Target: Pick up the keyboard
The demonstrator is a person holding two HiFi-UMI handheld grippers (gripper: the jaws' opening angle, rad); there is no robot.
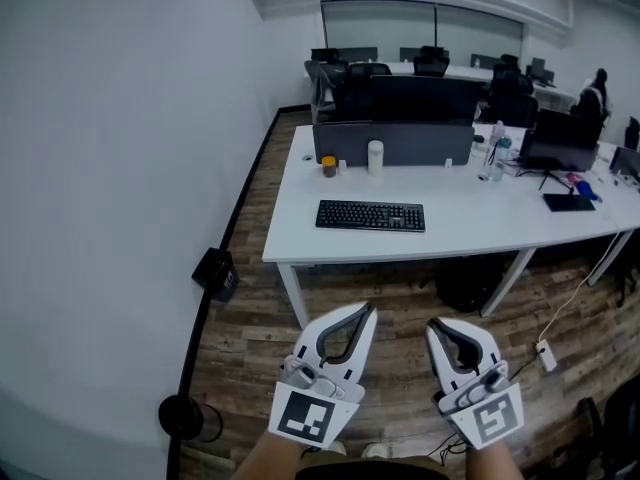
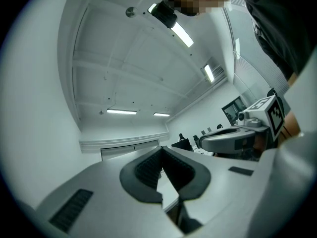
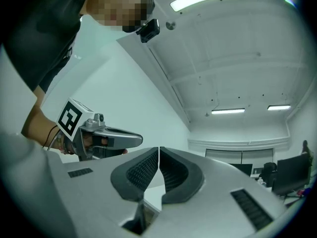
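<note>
Head view gives me both grippers nearest: the left gripper (image 1: 366, 313) and right gripper (image 1: 436, 326), side by side over the wood floor (image 1: 255, 338), jaws closed on nothing. Beyond, well apart from them, the black keyboard (image 1: 370, 215) lies flat on the white surface (image 1: 290, 243). Both gripper views show only ceiling lights (image 2: 121, 112) and closed jaws.

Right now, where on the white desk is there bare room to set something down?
Bare: the white desk between the flat black keyboard and the flat dark pad, and left of the keyboard. Crowded: clear bottles, black monitor at right.
</note>
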